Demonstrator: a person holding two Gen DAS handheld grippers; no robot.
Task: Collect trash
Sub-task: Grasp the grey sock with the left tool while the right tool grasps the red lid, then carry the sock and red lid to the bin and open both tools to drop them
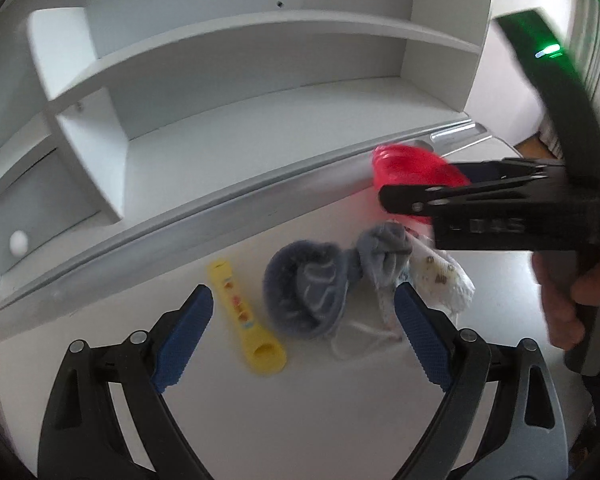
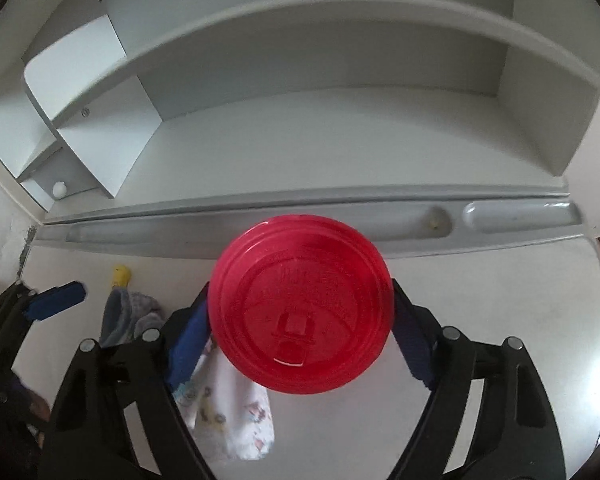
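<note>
From the left wrist, the left gripper point(image 1: 303, 334) hangs over the white desk point(image 1: 300, 412) with its blue pads spread wide and nothing between them. Straight ahead of it, almost framed by the two pads, lies a rolled grey sock point(image 1: 306, 288), with a paler bundle of cloth just beside it and a printed white cloth point(image 1: 440, 280) touching that on the right. Left of the sock sits a yellow tube point(image 1: 246, 322); its long axis runs away from the gripper toward the shelf unit point(image 1: 236, 80), its open end nearest. Up and to the right, the right gripper point(image 1: 404, 200) comes in from the side, carrying a red lid point(image 1: 412, 172) clear of the desk, above the cloth pile.

From the right wrist, the red lid point(image 2: 302, 306) fills the middle of the view, flat face to the camera, pinched at its edges between the pads of the right gripper point(image 2: 300, 320). So that tool is closed on the lid. Below it the printed white cloth point(image 2: 236, 412) lies on the desk, and off to the left the left gripper's blue pad point(image 2: 56, 300) shows near the sock point(image 2: 118, 316) and the tip of the yellow tube point(image 2: 121, 274).

No bin shows in either view, so I cannot tell which way the lid must travel. Of the rest, the free left tool is plainly nearer the tube, and would have to close across the tube's width, not along it.
</note>
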